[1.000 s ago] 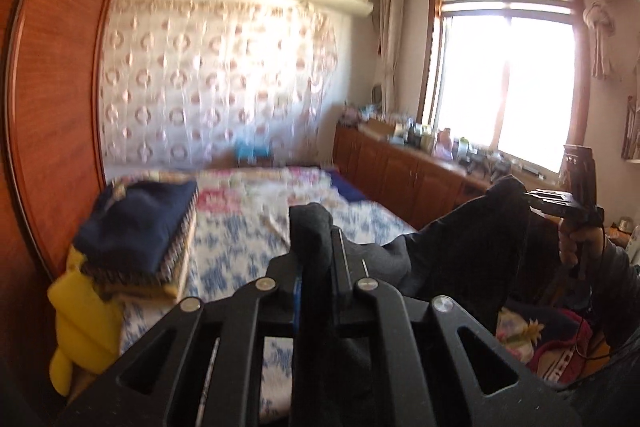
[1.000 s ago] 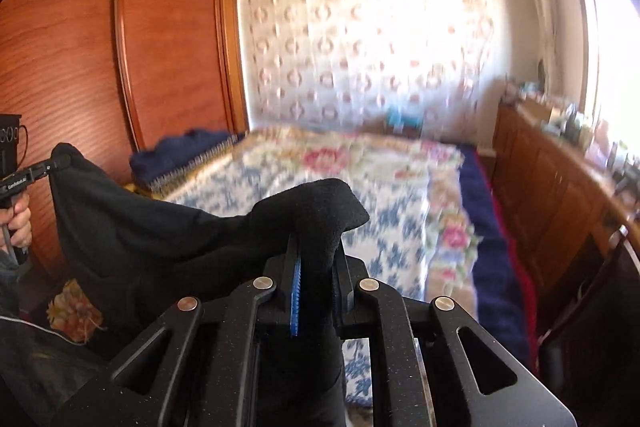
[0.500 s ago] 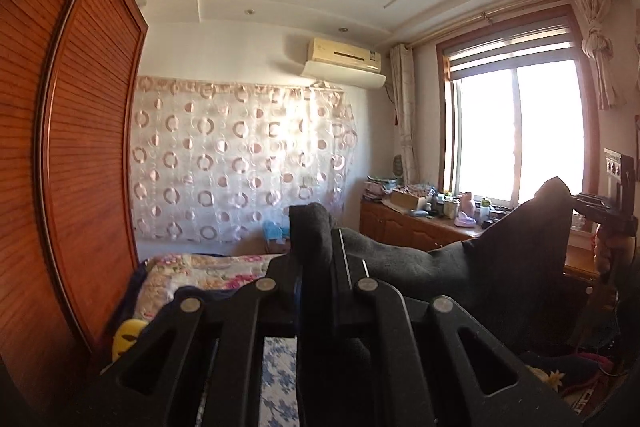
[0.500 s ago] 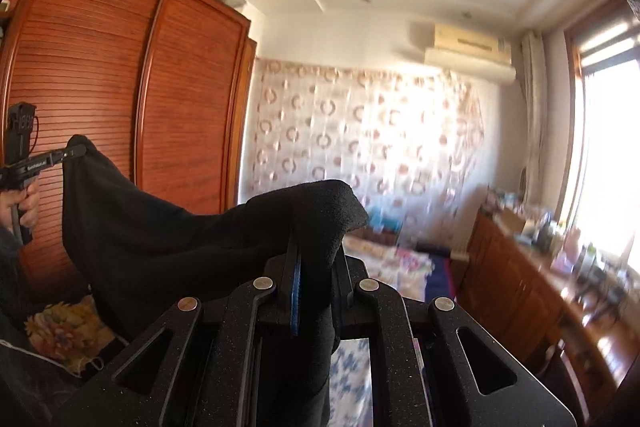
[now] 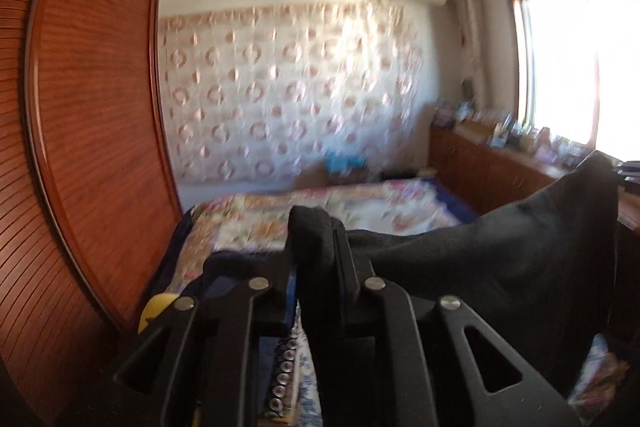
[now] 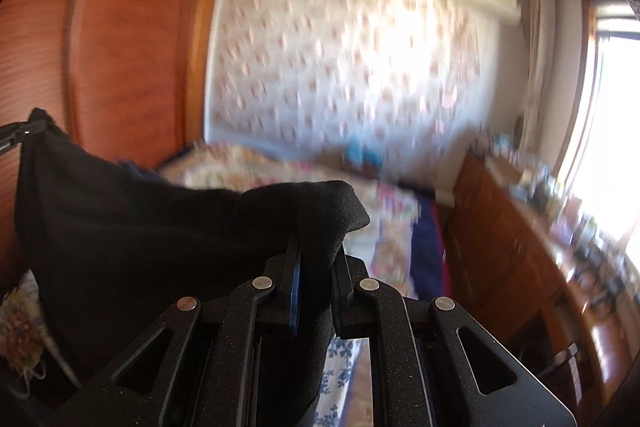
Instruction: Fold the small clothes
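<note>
A black garment (image 5: 500, 259) hangs stretched in the air between my two grippers, above the near end of the bed. My left gripper (image 5: 316, 251) is shut on one corner of it. My right gripper (image 6: 316, 259) is shut on the other corner, with the cloth (image 6: 120, 227) sagging away to the left. In the right wrist view the left gripper's tip (image 6: 16, 135) shows at the far left edge, pinching the cloth. Both views are blurred by motion.
A bed with a floral quilt (image 5: 320, 207) lies ahead and below. A folded pile with a yellow item (image 5: 156, 311) sits at its near left. A wooden wardrobe (image 5: 88, 127) stands on the left. A low wooden cabinet (image 6: 520, 247) with clutter runs under the window on the right.
Both grippers swung up toward the ceiling half a second ago and have now tipped back down toward the bed, still holding the black garment stretched between them.
</note>
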